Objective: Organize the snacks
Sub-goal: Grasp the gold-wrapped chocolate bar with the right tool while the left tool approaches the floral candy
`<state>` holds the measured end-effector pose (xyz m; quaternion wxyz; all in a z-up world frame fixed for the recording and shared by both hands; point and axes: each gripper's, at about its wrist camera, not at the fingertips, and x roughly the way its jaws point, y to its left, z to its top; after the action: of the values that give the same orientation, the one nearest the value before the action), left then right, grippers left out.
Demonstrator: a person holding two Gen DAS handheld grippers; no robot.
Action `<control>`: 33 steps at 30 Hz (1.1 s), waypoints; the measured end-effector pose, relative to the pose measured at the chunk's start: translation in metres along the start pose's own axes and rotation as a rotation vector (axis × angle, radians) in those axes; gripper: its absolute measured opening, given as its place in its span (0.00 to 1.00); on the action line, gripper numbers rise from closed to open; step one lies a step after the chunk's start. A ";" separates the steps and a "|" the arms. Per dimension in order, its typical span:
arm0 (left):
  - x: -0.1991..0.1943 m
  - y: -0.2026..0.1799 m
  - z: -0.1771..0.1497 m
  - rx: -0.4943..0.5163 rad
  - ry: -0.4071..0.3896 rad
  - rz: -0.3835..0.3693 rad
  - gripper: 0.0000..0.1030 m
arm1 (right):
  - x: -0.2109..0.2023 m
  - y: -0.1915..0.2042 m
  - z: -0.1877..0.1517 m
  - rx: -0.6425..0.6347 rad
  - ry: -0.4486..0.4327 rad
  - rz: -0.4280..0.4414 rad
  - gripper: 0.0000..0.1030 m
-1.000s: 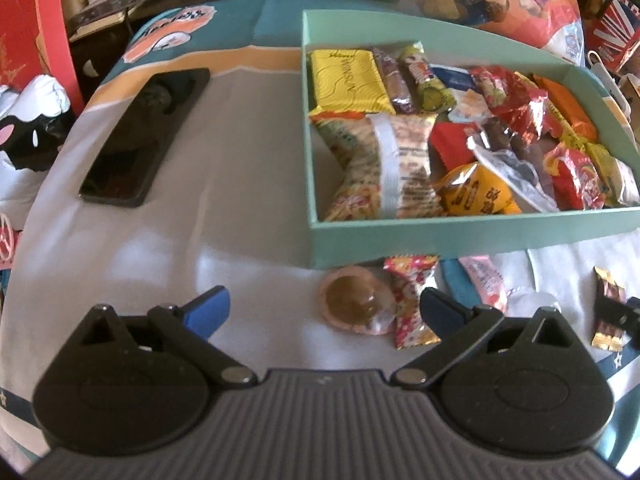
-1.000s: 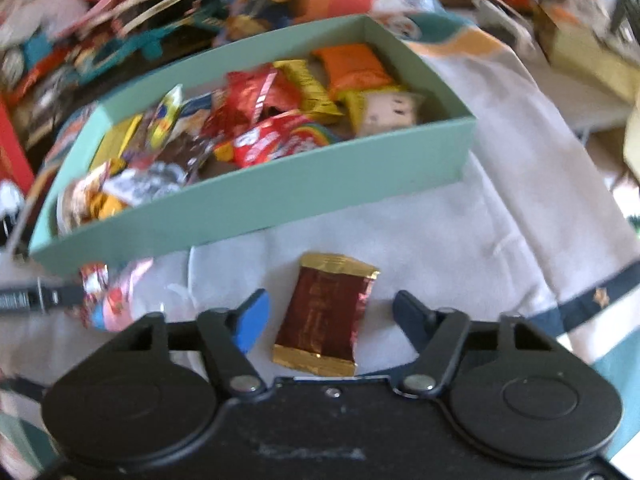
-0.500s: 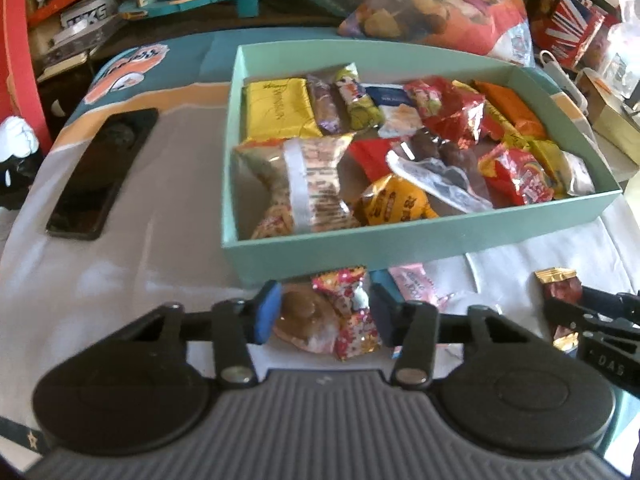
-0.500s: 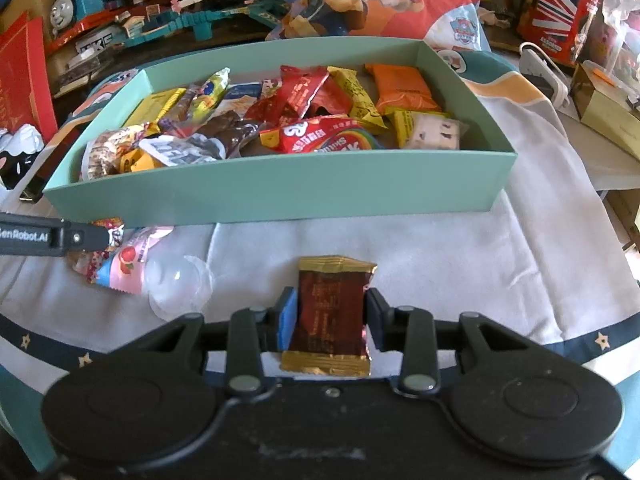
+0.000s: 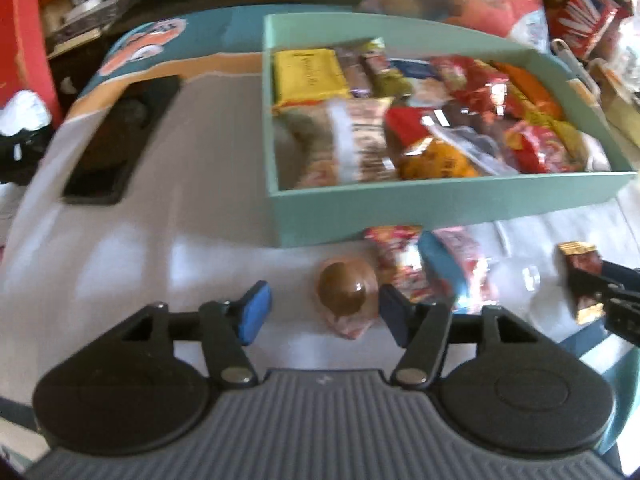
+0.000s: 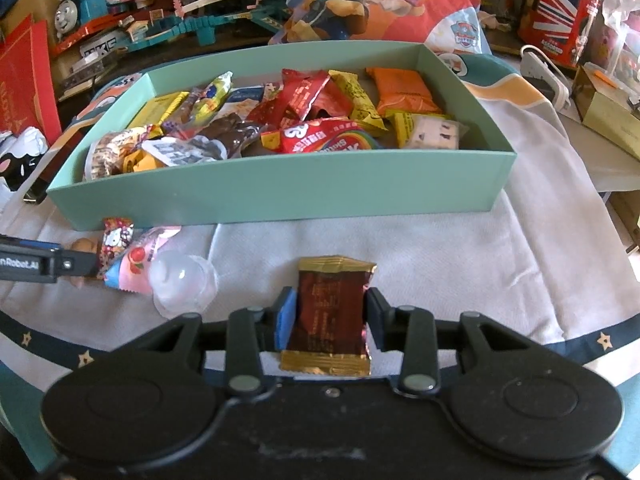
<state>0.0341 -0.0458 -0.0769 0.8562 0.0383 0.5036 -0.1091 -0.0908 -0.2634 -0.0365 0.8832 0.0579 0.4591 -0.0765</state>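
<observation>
Looking along the left gripper (image 5: 325,310), its fingers stand wide apart on the white cloth (image 5: 192,216), the round brown wrapped sweet (image 5: 347,289) lying between them nearer the right finger; contact seems absent, though the frame is blurred. Just beyond sits the green box (image 5: 440,204) heaped with snacks, a dark phone (image 5: 120,144) to its left. Along the right gripper (image 6: 330,318), the fingers are closed narrowly on the maroon-and-gold packet (image 6: 330,314), near the cloth before the box; a clear jelly cup (image 6: 182,282) lies to its left.

A child's home – toy train (image 6: 80,4) and cartoon bag (image 6: 380,0).
</observation>
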 end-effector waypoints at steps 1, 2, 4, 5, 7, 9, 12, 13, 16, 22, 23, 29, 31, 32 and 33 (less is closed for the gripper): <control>-0.001 0.002 0.001 -0.009 -0.001 -0.004 0.60 | 0.000 0.001 0.000 -0.002 -0.002 -0.001 0.38; -0.003 0.002 0.002 -0.017 -0.006 -0.011 0.60 | 0.000 0.002 -0.001 -0.004 -0.004 -0.005 0.38; -0.008 -0.005 0.007 -0.006 -0.028 -0.031 0.60 | 0.000 0.002 -0.001 -0.004 -0.007 -0.006 0.38; -0.010 -0.009 0.008 0.008 -0.039 -0.040 0.60 | 0.000 0.001 -0.001 -0.001 -0.008 -0.004 0.38; -0.011 -0.020 0.014 0.046 -0.053 -0.058 0.60 | 0.000 0.000 0.000 0.007 -0.007 0.001 0.38; -0.009 -0.031 0.017 0.072 -0.048 -0.070 0.59 | -0.001 0.000 -0.001 0.010 -0.006 0.002 0.38; 0.002 -0.048 0.020 0.128 -0.034 -0.065 0.58 | -0.001 0.002 -0.002 0.008 -0.009 0.000 0.38; 0.004 -0.051 0.019 0.141 -0.034 -0.065 0.58 | -0.001 0.003 -0.003 0.006 -0.011 -0.001 0.38; 0.005 -0.054 0.017 0.152 -0.026 -0.121 0.36 | -0.001 0.007 -0.005 -0.011 -0.017 -0.014 0.38; -0.001 -0.046 0.005 0.161 -0.034 -0.140 0.40 | -0.001 0.015 -0.008 -0.084 -0.027 -0.032 0.39; 0.000 -0.040 0.004 0.143 -0.020 -0.152 0.44 | -0.002 0.014 -0.008 -0.082 -0.027 -0.028 0.39; 0.006 -0.039 0.003 0.153 0.015 -0.177 0.49 | -0.001 0.016 -0.010 -0.097 -0.038 -0.034 0.39; 0.008 -0.049 0.006 0.188 0.013 -0.162 0.52 | -0.001 0.016 -0.010 -0.098 -0.038 -0.035 0.41; 0.009 -0.051 0.007 0.190 0.014 -0.162 0.52 | -0.001 0.016 -0.010 -0.096 -0.039 -0.037 0.41; 0.009 -0.051 0.009 0.173 0.017 -0.179 0.52 | -0.002 0.015 -0.010 -0.096 -0.037 -0.036 0.41</control>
<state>0.0348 -0.0982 -0.0778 0.8324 0.0678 0.5008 -0.2276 -0.0965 -0.2467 -0.0401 0.8919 0.0058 0.4466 -0.0715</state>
